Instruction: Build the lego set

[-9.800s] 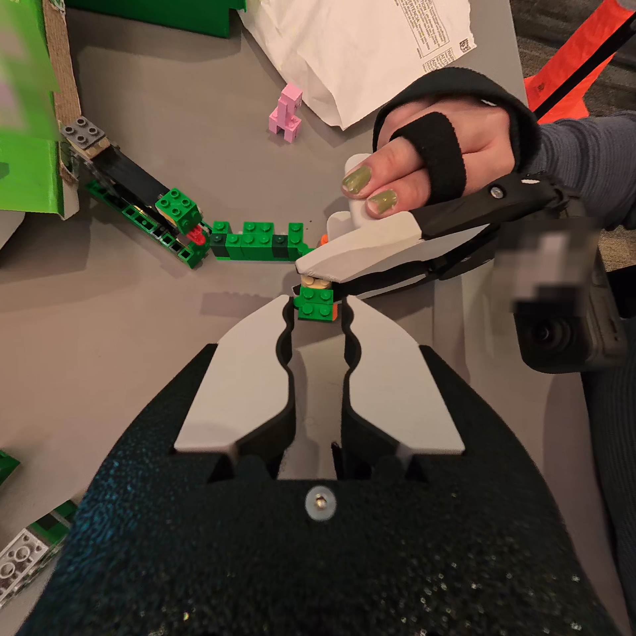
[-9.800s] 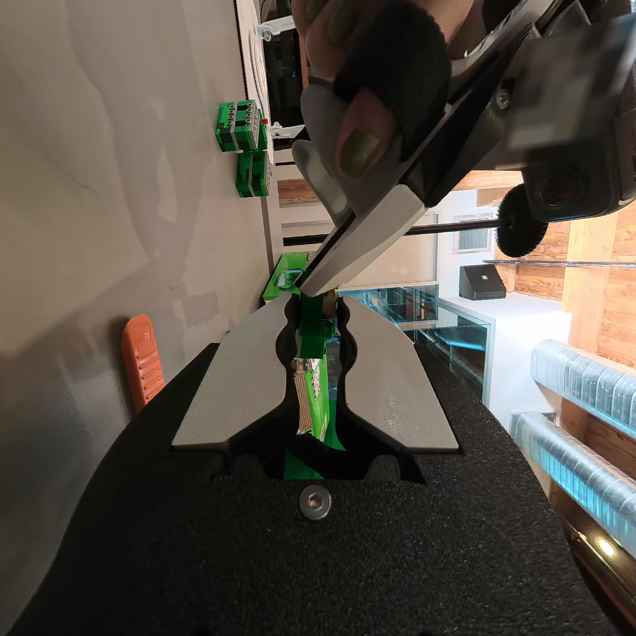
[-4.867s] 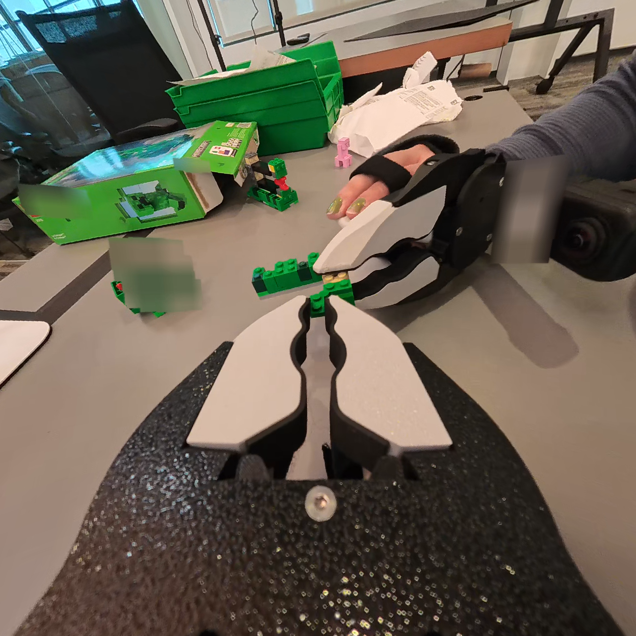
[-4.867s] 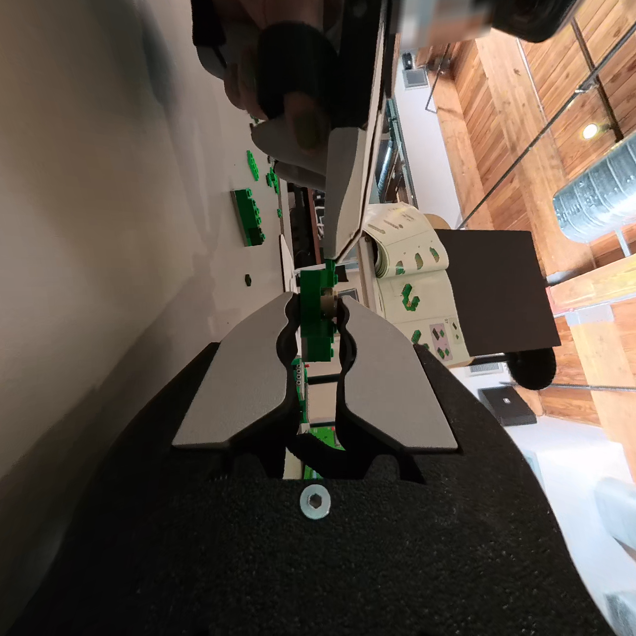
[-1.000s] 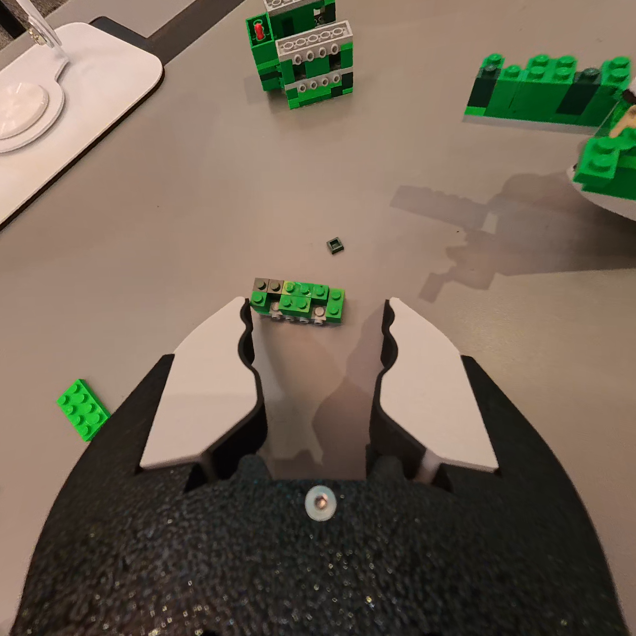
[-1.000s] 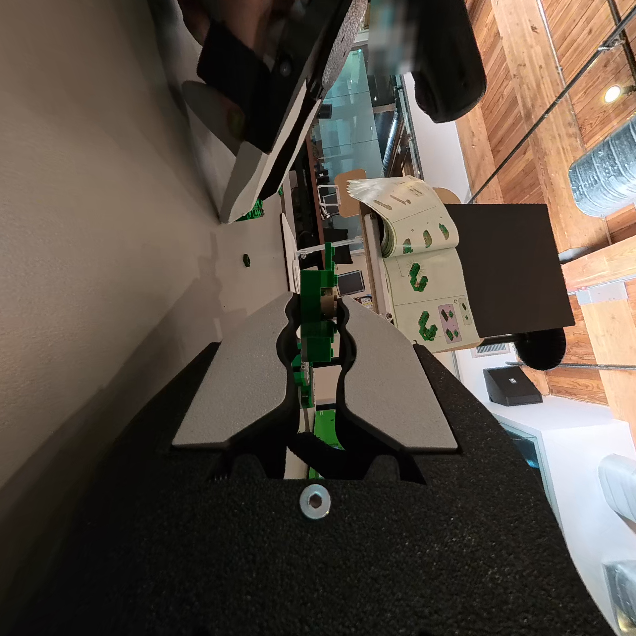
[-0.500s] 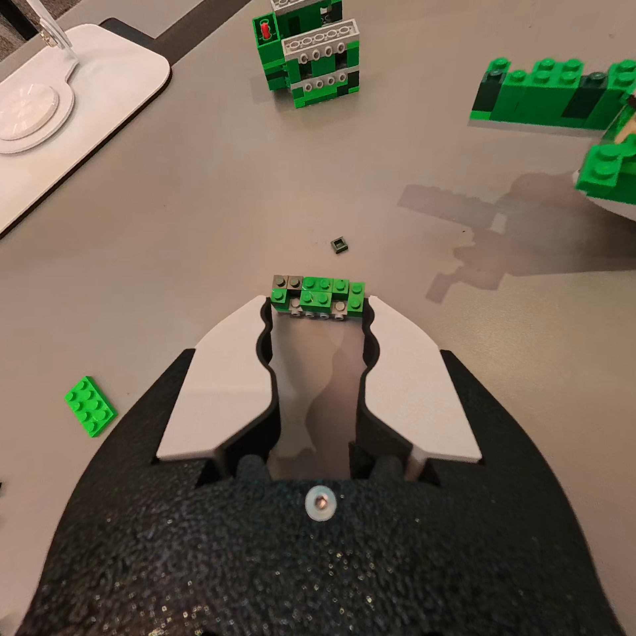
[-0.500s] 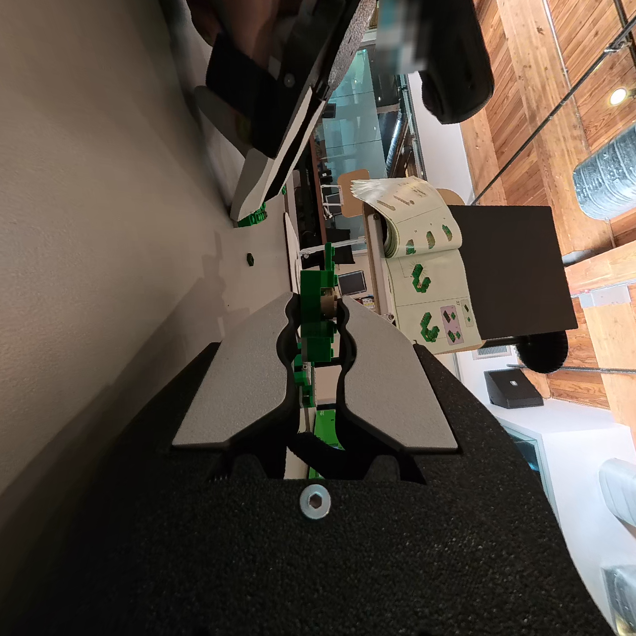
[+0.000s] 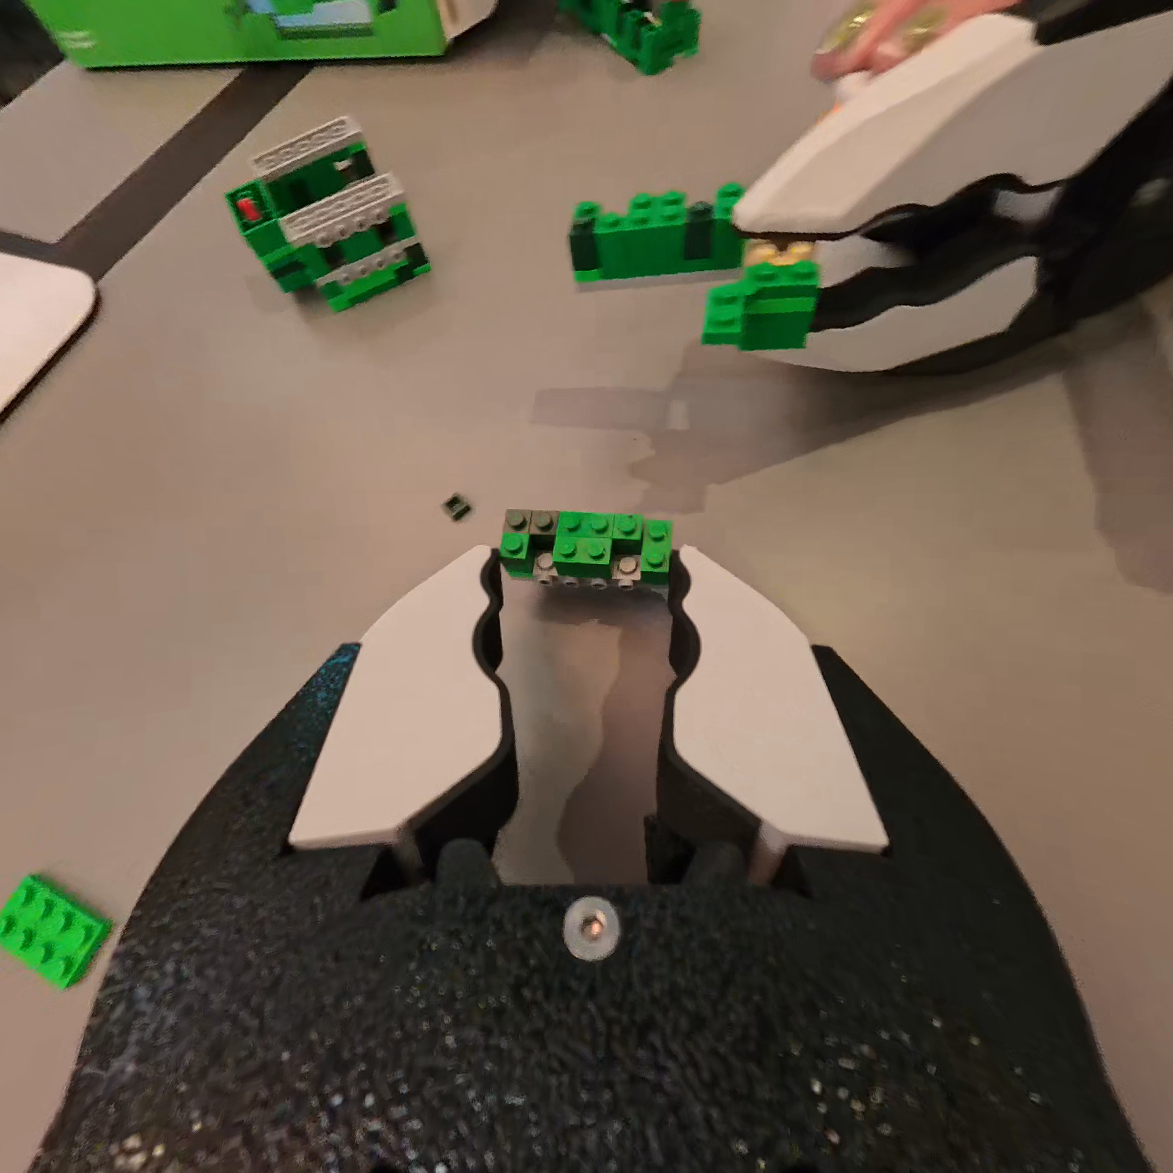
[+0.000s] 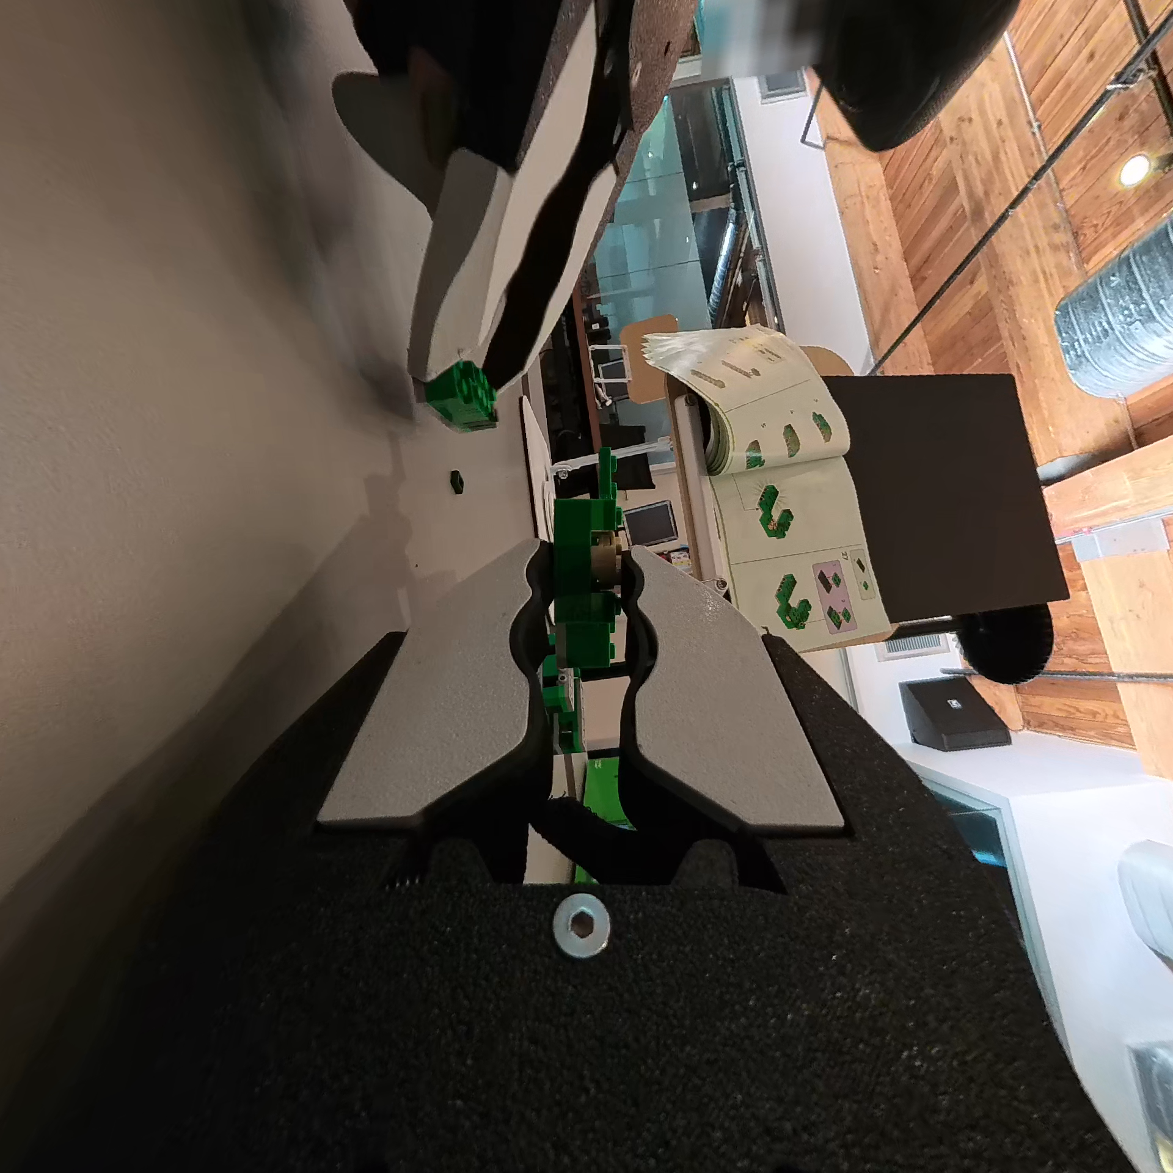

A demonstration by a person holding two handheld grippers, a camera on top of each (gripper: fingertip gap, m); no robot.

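The smooth grey desk (image 9: 254, 508) carried scattered brick pieces, and beyond its far edge the right wrist view showed a room with wood-plank walls (image 10: 952, 190), silver ducting (image 10: 1123, 330) and glass partitions. An open instruction booklet (image 10: 787, 508) with printed build diagrams stood propped against a black panel (image 10: 952, 495); its print was too small to read. A green cardboard box (image 9: 254, 32) lay at the far left corner.

The left gripper (image 9: 587, 558) was clamped on a flat green-and-grey brick strip (image 9: 587, 549), its two fingertips touching the strip's ends just above the desk. The right gripper (image 10: 584, 571) was closed on a chunky green brick assembly with a tan round piece (image 10: 584, 571), held off the desk.

Nearby sat a tiny dark square tile (image 9: 456, 506) just left of the strip, a green-and-grey blocky sub-build (image 9: 330, 216) farther back, a stepped green brick wall (image 9: 654, 238) beside the right gripper, and a loose bright green plate (image 9: 51, 930) at the near left.
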